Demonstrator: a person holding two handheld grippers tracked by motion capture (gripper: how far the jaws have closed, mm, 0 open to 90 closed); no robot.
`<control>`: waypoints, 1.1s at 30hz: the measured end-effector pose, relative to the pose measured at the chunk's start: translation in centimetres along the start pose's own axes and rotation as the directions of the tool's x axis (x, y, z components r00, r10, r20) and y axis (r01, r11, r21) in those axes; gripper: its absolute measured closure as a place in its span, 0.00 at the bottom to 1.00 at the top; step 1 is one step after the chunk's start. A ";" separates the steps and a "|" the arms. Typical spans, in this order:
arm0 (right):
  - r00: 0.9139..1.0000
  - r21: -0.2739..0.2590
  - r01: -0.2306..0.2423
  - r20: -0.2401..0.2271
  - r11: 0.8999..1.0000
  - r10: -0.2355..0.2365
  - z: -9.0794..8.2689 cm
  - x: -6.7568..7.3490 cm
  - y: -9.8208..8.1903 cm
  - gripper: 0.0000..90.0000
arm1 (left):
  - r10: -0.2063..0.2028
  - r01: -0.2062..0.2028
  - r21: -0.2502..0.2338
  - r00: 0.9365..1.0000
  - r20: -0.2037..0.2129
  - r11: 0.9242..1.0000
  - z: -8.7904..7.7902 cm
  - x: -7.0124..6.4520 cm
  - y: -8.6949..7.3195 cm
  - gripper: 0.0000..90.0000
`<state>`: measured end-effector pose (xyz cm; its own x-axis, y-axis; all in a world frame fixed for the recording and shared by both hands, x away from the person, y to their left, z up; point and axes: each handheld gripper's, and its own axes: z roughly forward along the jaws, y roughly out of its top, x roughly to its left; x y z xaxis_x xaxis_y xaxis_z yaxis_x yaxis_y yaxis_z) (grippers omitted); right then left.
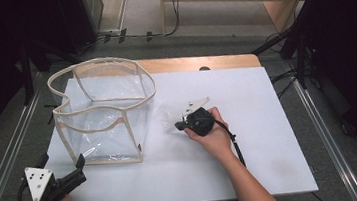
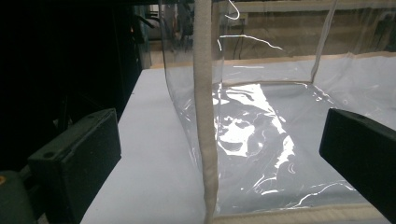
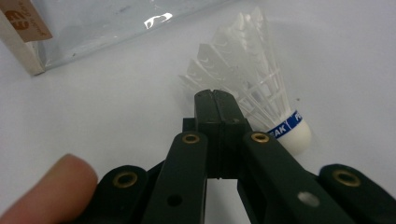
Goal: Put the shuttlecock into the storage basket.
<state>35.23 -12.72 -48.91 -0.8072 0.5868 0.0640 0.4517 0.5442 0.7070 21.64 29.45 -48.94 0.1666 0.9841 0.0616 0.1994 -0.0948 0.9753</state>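
The right gripper (image 3: 215, 100) had its jaws pressed fully together with nothing between them. The shuttlecock (image 3: 254, 88) lay on its side just beyond the jaw tips, at about 1 o'clock from them, touching or almost touching; contact could not be confirmed. Its long axis ran from the rounded white cork cap, banded in blue, at 4 o'clock to the splayed white feather skirt at 11 o'clock. The right hand (image 1: 210, 135) was by far the nearer to it.

The left gripper (image 1: 69, 180) stood wide open and empty, a cream-bound corner seam between its jaws. It faced the clear plastic bag (image 1: 102, 111), an open-topped, glossy, crinkled box with fabric-trimmed edges, standing at 10 o'clock on the white tabletop (image 1: 269, 121).
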 end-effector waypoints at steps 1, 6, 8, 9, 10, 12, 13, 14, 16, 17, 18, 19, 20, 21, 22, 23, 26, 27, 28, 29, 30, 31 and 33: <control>1.000 -0.001 0.000 0.005 1.000 0.000 0.2 0.0 0.1 0.97 | -0.001 0.001 -0.001 1.000 0.001 1.000 0.0 0.0 0.0 0.00; 1.000 -0.009 -0.014 0.011 1.000 0.014 0.7 -0.2 0.8 0.97 | -0.001 0.001 0.001 1.000 0.002 1.000 0.0 0.1 0.0 0.00; 1.000 -0.008 -0.015 0.016 1.000 0.016 0.9 -0.4 0.9 0.97 | -0.001 0.001 0.003 1.000 0.001 1.000 0.0 0.1 0.0 0.00; 1.000 -0.011 -0.024 0.020 1.000 0.024 1.0 -0.5 0.9 0.97 | -0.001 0.001 0.001 1.000 0.002 1.000 0.0 0.1 0.0 0.00; 0.999 -0.019 -0.036 0.027 0.999 0.036 1.1 -1.0 1.1 0.97 | -0.001 0.001 0.001 1.000 0.003 1.000 0.0 0.1 0.0 0.00; 0.998 -0.026 -0.055 0.041 0.998 0.056 1.2 -1.5 1.3 0.97 | -0.004 0.004 -0.001 1.000 0.004 1.000 0.1 0.1 0.0 0.00; 0.998 -0.026 -0.055 0.041 0.998 0.056 1.2 -1.5 1.3 0.97 | -0.004 0.004 -0.001 1.000 0.004 1.000 0.1 0.1 0.0 0.00; 0.996 -0.031 -0.075 0.055 0.997 0.076 1.2 -2.1 1.5 0.97 | -0.005 0.005 0.000 1.000 0.004 1.000 0.1 0.1 0.0 0.00; 0.993 -0.039 -0.092 0.068 0.995 0.094 1.1 -2.8 1.6 0.97 | -0.005 0.005 0.000 1.000 0.004 1.000 0.1 0.1 0.0 0.00; 0.993 -0.039 -0.092 0.068 0.995 0.094 1.1 -2.8 1.6 0.97 | -0.005 0.005 0.000 1.000 0.003 1.000 0.1 0.1 0.0 0.00; 0.991 -0.046 -0.105 0.084 0.993 0.109 1.0 -3.5 1.6 0.97 | -0.004 0.004 0.000 1.000 0.002 1.000 0.1 0.1 0.0 0.00; 0.991 -0.046 -0.105 0.084 0.993 0.109 1.0 -3.5 1.6 0.97 | -0.004 0.004 0.000 1.000 0.002 1.000 0.1 0.1 0.0 0.00; 0.989 -0.055 -0.114 0.089 0.992 0.119 0.9 -4.1 1.6 0.97 | -0.004 0.004 0.001 1.000 0.002 1.000 0.1 0.1 0.0 0.00; 0.987 -0.055 -0.123 0.094 0.991 0.128 0.9 -4.3 1.5 0.97 | -0.005 0.005 0.000 1.000 0.003 1.000 0.1 0.1 0.0 0.00; 0.987 -0.055 -0.123 0.094 0.991 0.128 0.9 -4.3 1.5 0.97 | -0.005 0.005 0.000 1.000 0.003 1.000 0.1 0.1 0.0 0.00; 0.985 -0.050 -0.131 0.106 0.990 0.135 0.8 -4.7 1.4 0.97 | -0.005 0.005 0.000 1.000 0.003 1.000 0.1 0.1 0.0 0.00; 0.984 -0.044 -0.128 0.122 0.991 0.132 0.7 -5.2 1.3 0.97 | -0.003 0.003 0.000 1.000 0.002 1.000 0.1 0.1 0.0 0.00; 0.984 -0.043 -0.127 0.123 0.991 0.131 0.6 -5.4 1.3 0.97 | -0.003 0.003 0.001 1.000 0.004 1.000 0.1 0.1 0.0 0.00; 0.982 -0.046 -0.141 0.121 0.989 0.145 0.4 -5.5 1.2 0.97 | -0.003 0.003 0.001 1.000 0.004 1.000 0.1 0.1 0.0 0.00; 0.981 -0.053 -0.150 0.120 0.987 0.156 0.1 -5.6 1.2 0.97 | -0.005 0.005 -0.001 1.000 0.005 1.000 0.1 0.1 0.0 0.00; 0.981 -0.053 -0.150 0.120 0.987 0.156 0.1 -5.6 1.2 0.97 | -0.005 0.005 -0.001 1.000 0.005 1.000 0.1 0.1 0.0 0.00; 0.980 -0.072 -0.151 0.120 0.986 0.159 -0.6 -5.8 1.1 0.92 | -0.006 0.006 0.001 1.000 0.005 1.000 0.1 0.1 0.0 0.00; 0.982 -0.082 -0.147 0.109 0.986 0.155 -1.2 -5.9 1.1 0.85 | -0.006 0.006 0.000 1.000 0.005 1.000 0.1 0.1 0.0 0.00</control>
<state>40.04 -16.30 -47.62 -0.6811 0.7258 0.0962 0.5328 0.4012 0.7451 21.77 29.55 -48.92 0.1702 0.9839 0.0546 0.2007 -0.0889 0.9756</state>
